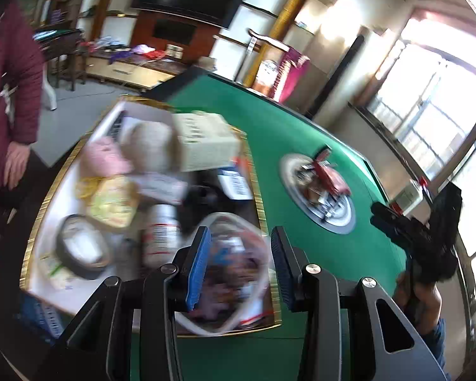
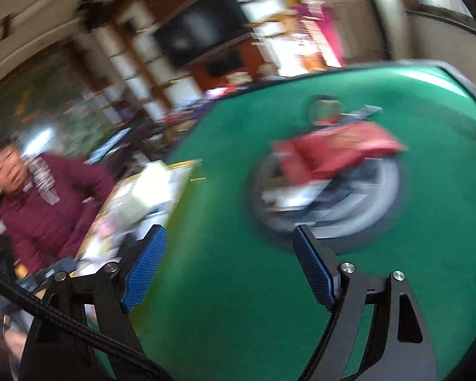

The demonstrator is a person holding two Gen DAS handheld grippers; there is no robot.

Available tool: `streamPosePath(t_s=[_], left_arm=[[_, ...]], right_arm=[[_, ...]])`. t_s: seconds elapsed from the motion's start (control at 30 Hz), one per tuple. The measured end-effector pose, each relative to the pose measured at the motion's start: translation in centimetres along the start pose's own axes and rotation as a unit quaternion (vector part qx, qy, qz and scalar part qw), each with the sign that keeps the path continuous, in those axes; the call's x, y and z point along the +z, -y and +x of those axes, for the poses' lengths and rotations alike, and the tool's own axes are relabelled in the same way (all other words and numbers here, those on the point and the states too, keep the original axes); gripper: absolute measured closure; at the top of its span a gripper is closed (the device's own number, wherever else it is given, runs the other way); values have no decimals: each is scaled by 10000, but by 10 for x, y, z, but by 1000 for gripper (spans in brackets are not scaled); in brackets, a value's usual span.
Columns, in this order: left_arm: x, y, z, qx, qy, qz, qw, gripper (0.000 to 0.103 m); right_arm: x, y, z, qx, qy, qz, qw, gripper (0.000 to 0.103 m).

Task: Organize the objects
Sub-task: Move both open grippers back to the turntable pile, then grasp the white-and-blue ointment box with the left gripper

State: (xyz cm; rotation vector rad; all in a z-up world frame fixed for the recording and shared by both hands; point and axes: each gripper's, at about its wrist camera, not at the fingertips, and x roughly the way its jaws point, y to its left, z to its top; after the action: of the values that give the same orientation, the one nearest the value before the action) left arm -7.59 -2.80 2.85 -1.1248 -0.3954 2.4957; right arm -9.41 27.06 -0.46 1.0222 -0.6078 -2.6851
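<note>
Both views are motion-blurred. My left gripper [image 1: 241,241] is open above a gold-rimmed white tray [image 1: 41,209] on the green table [image 1: 269,133]. Between its blue pads lies a clear bag of small items [image 1: 234,273]; I cannot tell if the pads touch it. The tray holds a cardboard box [image 1: 206,139], a white bottle [image 1: 161,231], a pink item [image 1: 101,158] and a tape roll [image 1: 79,247]. My right gripper [image 2: 230,238] is open and empty over the bare green felt [image 2: 225,285]. It also shows from outside in the left wrist view [image 1: 393,222].
A round grey disc at the table's centre carries a red packet and small items [image 1: 320,187], also in the right wrist view [image 2: 333,155]. A person in a maroon jacket [image 2: 47,203] stands by the tray's side. A TV and shelves lie beyond.
</note>
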Motion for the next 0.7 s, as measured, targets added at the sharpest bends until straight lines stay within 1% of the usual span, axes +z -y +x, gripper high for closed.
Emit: streamPosePath(t_s=[0.07, 0.13, 0.2, 0.23, 0.27, 0.33, 0.37, 0.47, 0.53, 0.63, 0.7], left_arm=[[6, 32, 17, -124, -195, 292, 9993, 69], [11, 59, 35, -134, -423, 529, 9976, 69], [19, 94, 60, -167, -652, 837, 9942, 69], [24, 108, 74, -92, -790, 918, 9926, 69], [29, 119, 86, -70, -901, 963, 9912, 69], [42, 137, 107, -137, -1048, 1038, 9890, 69], [52, 148, 122, -64, -1105, 1045, 9883, 69], [72, 169, 155, -36, -1194, 1106, 9867, 69], [92, 182, 186, 83, -1180, 1127, 9866, 69], [112, 188, 229, 78, -1285, 988, 9867, 69], [119, 187, 252, 41, -1371, 872, 9867, 69]], right_arm=[[7, 30, -11, -158, 61, 254, 9995, 21], [12, 48, -19, -344, 123, 364, 9987, 21], [15, 67, -28, -534, 233, 461, 9972, 21], [16, 77, -31, -596, 228, 567, 9963, 21], [17, 84, -34, -571, 201, 705, 9957, 21], [18, 93, -40, -368, 256, 1001, 9940, 21], [18, 96, -43, -313, 269, 1085, 9932, 21], [19, 102, -50, -244, 347, 1329, 9902, 21], [19, 107, -53, -195, 384, 1512, 9876, 21], [20, 114, -52, -100, 338, 1721, 9845, 21], [20, 118, -53, -95, 370, 1787, 9832, 21]])
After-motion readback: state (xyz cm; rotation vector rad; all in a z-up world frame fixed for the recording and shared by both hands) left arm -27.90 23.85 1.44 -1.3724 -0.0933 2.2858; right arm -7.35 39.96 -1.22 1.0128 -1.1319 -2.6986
